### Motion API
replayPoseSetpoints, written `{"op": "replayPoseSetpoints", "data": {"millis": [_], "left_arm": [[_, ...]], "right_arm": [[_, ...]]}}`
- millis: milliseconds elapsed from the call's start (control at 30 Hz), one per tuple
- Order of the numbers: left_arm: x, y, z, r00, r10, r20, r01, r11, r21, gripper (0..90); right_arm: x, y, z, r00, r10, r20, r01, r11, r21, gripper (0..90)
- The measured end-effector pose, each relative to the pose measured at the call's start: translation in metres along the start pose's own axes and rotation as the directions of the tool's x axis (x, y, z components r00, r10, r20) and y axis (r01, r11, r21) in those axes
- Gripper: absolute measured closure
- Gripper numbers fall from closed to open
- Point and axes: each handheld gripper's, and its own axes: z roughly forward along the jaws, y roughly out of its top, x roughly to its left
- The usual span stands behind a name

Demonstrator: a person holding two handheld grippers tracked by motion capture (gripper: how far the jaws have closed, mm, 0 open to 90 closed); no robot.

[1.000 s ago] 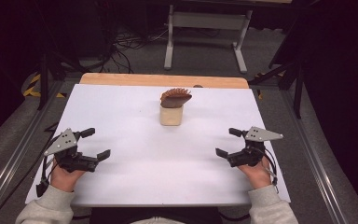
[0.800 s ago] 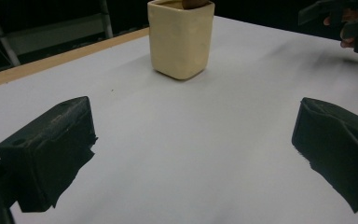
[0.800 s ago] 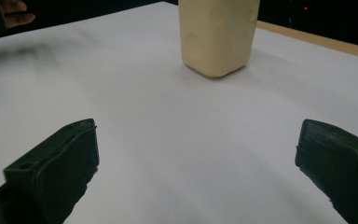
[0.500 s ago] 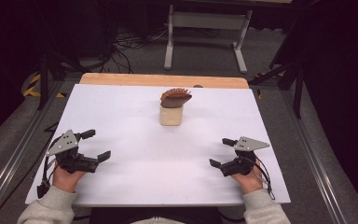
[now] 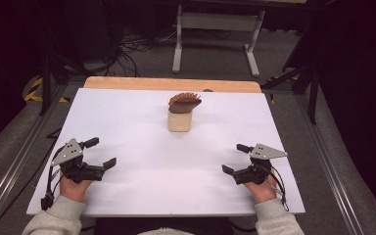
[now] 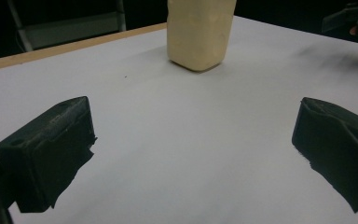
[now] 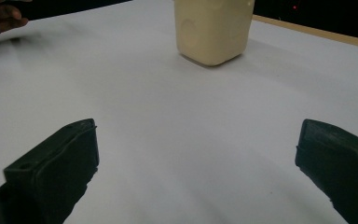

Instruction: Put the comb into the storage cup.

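While both tools (image 5: 101, 152) (image 5: 235, 158) gape empty, only bare table (image 5: 127, 112) separates them from the cream block (image 5: 179, 121).

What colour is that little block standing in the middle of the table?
The block is pale cream-yellow, best seen in the right gripper view.

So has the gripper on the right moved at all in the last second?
Yes. The right gripper has drawn back toward the person, away from the cream container and nearer the table's near edge.

Grey sleeves; 2 black tongs (image 5: 101, 152) (image 5: 236, 157) with grey triangular plates, trailing black cables.
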Motion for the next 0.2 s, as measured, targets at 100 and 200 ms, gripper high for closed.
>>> {"op": "replayPoseSetpoints", "data": {"millis": [100, 200], "left_arm": [[-0.0013, -0.0001, 0.0008, 1.0000, -0.001, -0.010, 0.001, 1.0000, 0.009, 0.1], [-0.0009, -0.0004, 0.0017, 0.9996, -0.024, -0.016, 0.024, 0.9992, 0.031, 0.1]], "right_arm": [[0.0001, 0.0000, 0.0000, 1.0000, -0.002, -0.001, 0.002, 1.000, -0.002, 0.0], [-0.0002, 0.0000, -0.0012, 0.9994, 0.027, -0.019, -0.028, 1.000, -0.014, 0.0]]}}
